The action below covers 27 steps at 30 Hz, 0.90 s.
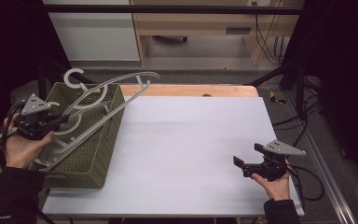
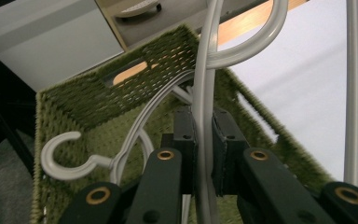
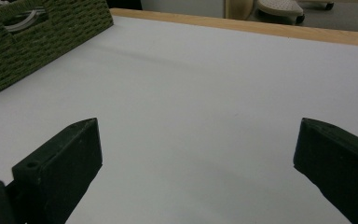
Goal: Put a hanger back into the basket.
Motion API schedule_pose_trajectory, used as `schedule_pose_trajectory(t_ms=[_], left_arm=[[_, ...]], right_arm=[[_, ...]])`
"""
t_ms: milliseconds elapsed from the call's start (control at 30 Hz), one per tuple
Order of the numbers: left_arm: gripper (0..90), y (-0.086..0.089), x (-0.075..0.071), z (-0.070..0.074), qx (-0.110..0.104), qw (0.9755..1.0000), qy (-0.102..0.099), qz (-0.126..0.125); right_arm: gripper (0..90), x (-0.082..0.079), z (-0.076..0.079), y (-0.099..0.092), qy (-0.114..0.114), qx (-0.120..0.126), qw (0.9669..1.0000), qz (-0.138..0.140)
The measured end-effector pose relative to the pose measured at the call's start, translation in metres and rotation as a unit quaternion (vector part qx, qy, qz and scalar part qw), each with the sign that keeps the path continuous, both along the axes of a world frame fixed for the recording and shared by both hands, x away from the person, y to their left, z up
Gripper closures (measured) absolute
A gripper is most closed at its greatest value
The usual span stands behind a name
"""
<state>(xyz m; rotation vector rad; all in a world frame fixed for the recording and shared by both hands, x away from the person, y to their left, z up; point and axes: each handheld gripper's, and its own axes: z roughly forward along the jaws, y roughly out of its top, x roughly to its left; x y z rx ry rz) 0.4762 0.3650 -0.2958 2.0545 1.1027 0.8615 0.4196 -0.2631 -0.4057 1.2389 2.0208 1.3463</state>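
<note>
Already your left claw (image 2: pixel 204 154) pinches a grey hanger (image 1: pixel 103 88) over the basket (image 1: pixel 103 140) at frame left, its far end jutting up past the rim. Lift carelessly and it may snag the other hangers (image 1: pixel 70 128), tipping the basket. Your right claw (image 1: pixel 244 164) gapes empty above the tabletop (image 1: pixel 186 140), lower right.

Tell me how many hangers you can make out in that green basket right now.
2, possibly more. One hanger is lifted, clamped in the left gripper, sticking out over the basket. Another hanger lies beneath it, hook at the far end. Overlapping bars may hide others.
</note>
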Motion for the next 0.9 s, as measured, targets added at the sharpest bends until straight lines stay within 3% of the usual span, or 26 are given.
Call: schedule_pose_trajectory(t_ms=[467, 900], left_arm=[[81.6, 0.038, 0.02, -0.016, 0.019, 0.9995, 0.003, 0.024], [81.6, 0.077, 0.017, -0.034, 0.008, 0.998, 0.009, 0.063]], right_arm=[[1.3, 0.001, -0.002, 0.002, 0.005, -0.004, 1.0, -0.004], [1.1, 0.002, -0.002, 0.0, 0.006, -0.005, 0.9999, -0.01]])
